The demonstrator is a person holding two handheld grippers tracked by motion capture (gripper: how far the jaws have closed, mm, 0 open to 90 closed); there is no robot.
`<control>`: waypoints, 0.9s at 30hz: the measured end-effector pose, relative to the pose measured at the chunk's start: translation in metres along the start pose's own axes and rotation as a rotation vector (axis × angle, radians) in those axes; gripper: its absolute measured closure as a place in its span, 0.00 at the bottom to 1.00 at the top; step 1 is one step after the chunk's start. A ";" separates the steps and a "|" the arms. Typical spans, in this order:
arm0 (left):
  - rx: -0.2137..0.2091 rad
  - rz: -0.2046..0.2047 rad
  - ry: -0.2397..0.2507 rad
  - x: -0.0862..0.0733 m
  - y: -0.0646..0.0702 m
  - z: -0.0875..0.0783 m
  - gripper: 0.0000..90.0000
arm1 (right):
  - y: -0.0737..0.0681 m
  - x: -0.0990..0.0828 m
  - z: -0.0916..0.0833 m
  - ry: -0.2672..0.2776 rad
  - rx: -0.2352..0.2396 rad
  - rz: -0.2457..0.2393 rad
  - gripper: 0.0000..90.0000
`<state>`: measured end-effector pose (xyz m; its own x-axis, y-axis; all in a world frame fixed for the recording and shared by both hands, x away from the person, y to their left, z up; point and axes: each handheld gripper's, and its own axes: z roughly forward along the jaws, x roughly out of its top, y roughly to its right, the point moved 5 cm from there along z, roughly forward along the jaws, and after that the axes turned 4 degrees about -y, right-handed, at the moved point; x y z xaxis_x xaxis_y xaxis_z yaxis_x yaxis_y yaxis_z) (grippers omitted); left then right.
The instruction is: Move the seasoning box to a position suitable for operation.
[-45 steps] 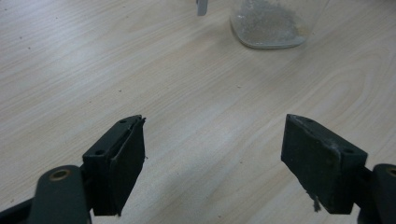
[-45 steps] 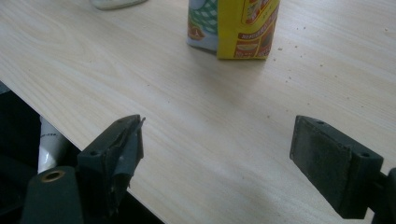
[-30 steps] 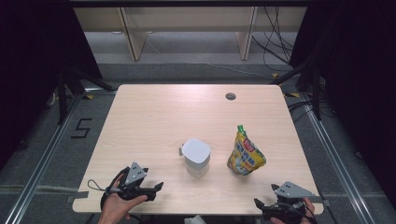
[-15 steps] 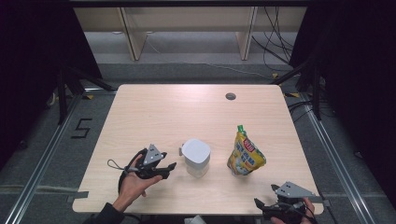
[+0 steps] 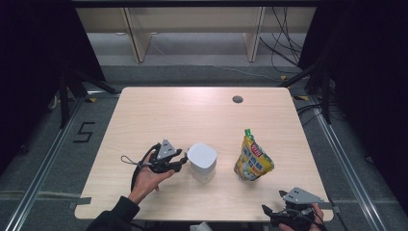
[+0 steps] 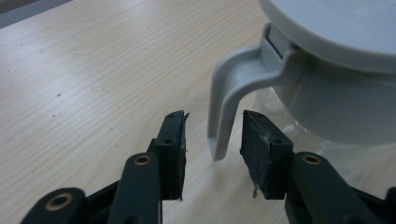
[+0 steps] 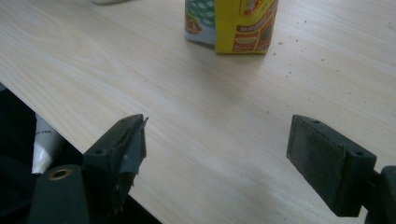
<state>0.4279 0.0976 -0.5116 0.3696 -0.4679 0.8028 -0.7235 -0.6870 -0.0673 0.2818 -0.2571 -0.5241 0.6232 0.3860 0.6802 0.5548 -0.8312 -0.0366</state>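
The jug stands near the table's front edge, left of the pouch, its handle turned toward the left gripper. That gripper's jaws have just been closing and now straddle the handle's lower tip, with a gap on each side, so nothing is clamped yet. The main risk is a shallow grip: only the free end of the handle sits between the pads, and if they close there the jug could pivot or slip out once lifted. A push before the jaws close could also slide the light jug toward the pouch and tip it. The right gripper rests at the table's front-right corner, jaws wide apart and holding nothing, too far off to steady the jug.
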 end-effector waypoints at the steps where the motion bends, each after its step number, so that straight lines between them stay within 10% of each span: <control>1: 0.004 0.030 0.001 0.001 -0.001 0.001 0.68 | -0.001 0.000 0.000 -0.011 0.006 0.007 0.23; 16: 0.004 0.074 -0.005 0.008 0.002 0.014 0.86 | 0.000 -0.001 -0.001 -0.019 0.002 0.019 0.23; 27: 0.042 0.021 -0.039 -0.005 0.010 -0.008 0.84 | 0.000 -0.002 0.001 -0.012 0.012 0.013 0.23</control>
<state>0.4142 0.0975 -0.5113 0.3775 -0.5029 0.7776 -0.7065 -0.6992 -0.1093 0.2812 -0.2575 -0.5256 0.6365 0.3803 0.6710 0.5532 -0.8313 -0.0535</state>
